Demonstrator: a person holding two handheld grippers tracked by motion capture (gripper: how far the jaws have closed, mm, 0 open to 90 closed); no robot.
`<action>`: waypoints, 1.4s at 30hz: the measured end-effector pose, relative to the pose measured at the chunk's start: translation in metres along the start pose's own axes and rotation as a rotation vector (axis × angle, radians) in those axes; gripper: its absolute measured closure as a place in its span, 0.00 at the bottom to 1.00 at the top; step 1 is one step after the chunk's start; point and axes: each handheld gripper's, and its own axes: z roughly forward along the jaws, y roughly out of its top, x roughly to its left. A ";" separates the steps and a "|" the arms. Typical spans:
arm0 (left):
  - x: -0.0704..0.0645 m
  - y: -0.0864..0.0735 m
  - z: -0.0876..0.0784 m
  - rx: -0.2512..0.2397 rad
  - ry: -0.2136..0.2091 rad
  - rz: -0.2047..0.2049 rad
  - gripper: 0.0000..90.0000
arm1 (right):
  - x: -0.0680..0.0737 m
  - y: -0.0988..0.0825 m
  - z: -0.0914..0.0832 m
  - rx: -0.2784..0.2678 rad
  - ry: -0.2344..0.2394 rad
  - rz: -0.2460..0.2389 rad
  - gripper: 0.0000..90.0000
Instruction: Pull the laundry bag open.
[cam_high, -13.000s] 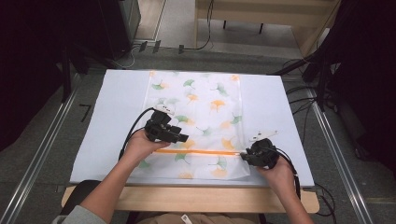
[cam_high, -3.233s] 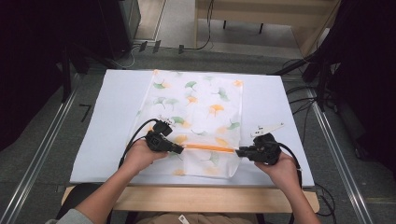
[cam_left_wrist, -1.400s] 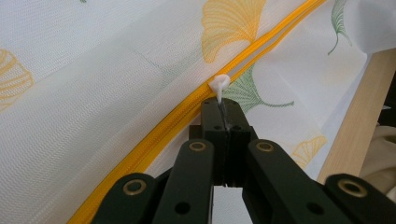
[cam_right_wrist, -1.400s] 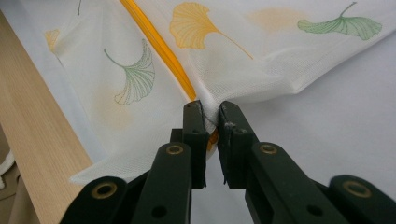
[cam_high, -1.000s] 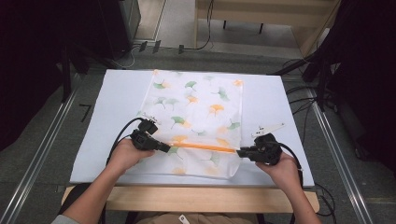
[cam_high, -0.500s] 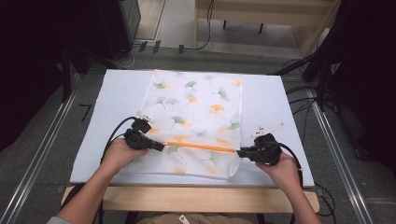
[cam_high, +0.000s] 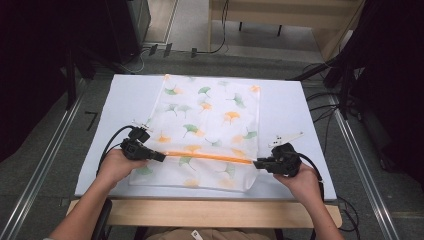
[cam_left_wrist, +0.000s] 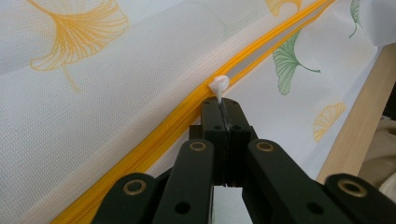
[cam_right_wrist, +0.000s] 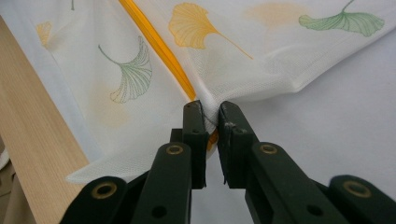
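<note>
Two grippers, one zipper. White mesh laundry bag with green and orange ginkgo-leaf print (cam_high: 207, 135) lies flat on the pale blue-white table mat (cam_high: 285, 107), its mouth end nearest the person.

Orange zipper (cam_high: 207, 156) runs across that near end, long axis roughly 9 to 3 o'clock in the high view, dipping slightly toward 3.

Left gripper (cam_left_wrist: 223, 108): jaws fully closed, pinching the small white plastic zipper pull (cam_left_wrist: 219, 86). In the high view it sits at the 9 o'clock end of the zipper (cam_high: 161, 156). Teeth between the gripper and the far end look parted; my read is the pull is being dragged toward 9 o'clock.

Right gripper (cam_right_wrist: 211, 112): jaws clamped on bunched mesh and the orange tape at the bag's corner, holding the 3 o'clock end (cam_high: 256, 163) as an anchor.

Key relation: remaining travel, if any, lies along the zipper axis, directly away from the right gripper. Left hand owns the slider. Pull must stay in line with the teeth; off-axis tug would likely jam or lift the mesh.
</note>
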 end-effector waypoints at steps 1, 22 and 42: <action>0.000 0.000 0.000 0.005 0.001 0.005 1.00 | 0.000 0.000 0.000 0.001 -0.001 0.004 0.93; 0.002 -0.001 0.000 -0.003 -0.004 -0.003 1.00 | -0.001 -0.001 0.000 0.004 0.002 0.007 0.93; 0.019 -0.019 -0.019 -0.020 0.029 -0.043 1.00 | -0.001 0.000 0.002 0.016 0.003 0.004 0.93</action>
